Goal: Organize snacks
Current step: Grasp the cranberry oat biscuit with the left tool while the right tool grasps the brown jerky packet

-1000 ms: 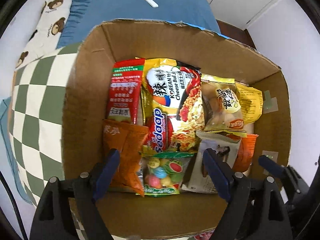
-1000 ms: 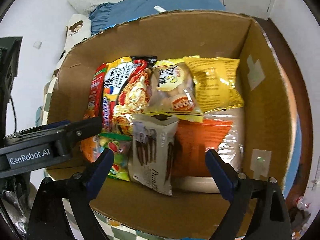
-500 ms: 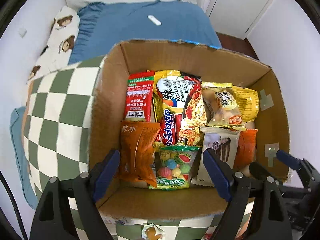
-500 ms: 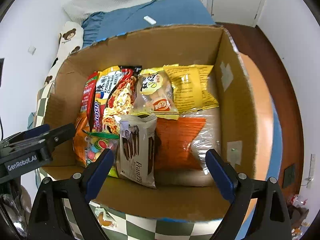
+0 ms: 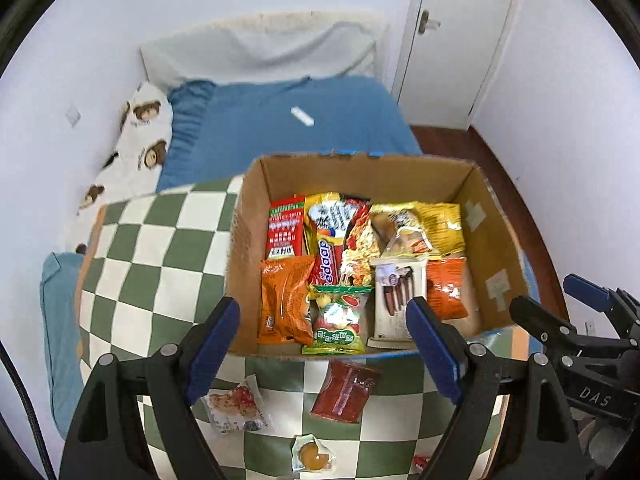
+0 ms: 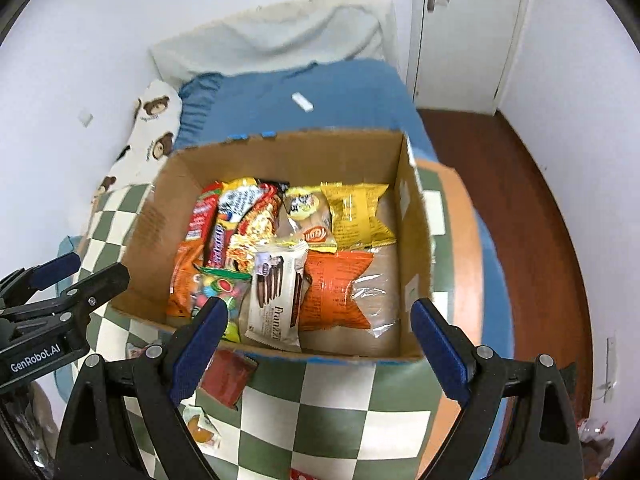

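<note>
both hand-held grippers, left and right, gape empty. the cardboard box holds snack packets. a red packet lies near it on the checkered blanket.

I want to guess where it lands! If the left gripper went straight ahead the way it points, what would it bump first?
Probably the green candy bag at the near edge of the cardboard box; it sits between the left gripper's open jaws, though depth is uncertain.

- White walls are being seen enclosing the room.
- A white door is standing shut.
- Dark wooden flooring is being shown beside a blue-sheeted bed.
</note>
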`<state>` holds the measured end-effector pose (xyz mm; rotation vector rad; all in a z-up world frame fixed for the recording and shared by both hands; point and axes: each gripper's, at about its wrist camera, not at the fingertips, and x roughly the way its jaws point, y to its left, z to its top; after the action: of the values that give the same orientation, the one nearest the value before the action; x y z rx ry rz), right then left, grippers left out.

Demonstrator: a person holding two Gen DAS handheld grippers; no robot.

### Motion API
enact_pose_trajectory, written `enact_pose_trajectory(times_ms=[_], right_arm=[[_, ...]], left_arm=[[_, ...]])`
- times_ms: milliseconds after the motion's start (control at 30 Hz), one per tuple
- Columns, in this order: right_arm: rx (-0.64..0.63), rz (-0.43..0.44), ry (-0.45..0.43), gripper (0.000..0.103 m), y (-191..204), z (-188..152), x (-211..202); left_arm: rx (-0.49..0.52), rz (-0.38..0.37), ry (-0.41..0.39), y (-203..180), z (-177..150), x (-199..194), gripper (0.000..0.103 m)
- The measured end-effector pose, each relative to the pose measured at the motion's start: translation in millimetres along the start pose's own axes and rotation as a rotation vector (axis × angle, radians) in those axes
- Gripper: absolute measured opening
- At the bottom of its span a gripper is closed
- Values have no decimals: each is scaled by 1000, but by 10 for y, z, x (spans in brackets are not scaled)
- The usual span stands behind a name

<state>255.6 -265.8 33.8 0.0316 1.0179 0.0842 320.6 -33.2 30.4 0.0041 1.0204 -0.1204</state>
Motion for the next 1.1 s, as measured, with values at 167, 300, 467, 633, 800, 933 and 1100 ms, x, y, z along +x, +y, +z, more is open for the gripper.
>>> enact_pose_trajectory(times_ms=[167,300,467,633,800,933,1100], right_arm=[[11,11,-70,95,12,-122,-395],[39,75,-102,95,17,-247,-652],[48,148,-67,87,134,-465,-572],[88,233,94,68,371,-835,41],[181,216,227,70,567,-1076,882],[226,188,281,70,695,-1175,1364],[202,146,327,73,921,-1194,1737]], left_arm=[[3,-25,-49,-40,-141,-317,85],[-17,-49,-66,-11,-254,-519,85],[-73,-26,-43,267,-499,-543,100],[-129,68,64,746,-855,-176,100],[-170,161,213,1144,-1208,422,100],[-104,166,288,1172,-1328,820,100],[271,221,316,859,-1398,1107,100]])
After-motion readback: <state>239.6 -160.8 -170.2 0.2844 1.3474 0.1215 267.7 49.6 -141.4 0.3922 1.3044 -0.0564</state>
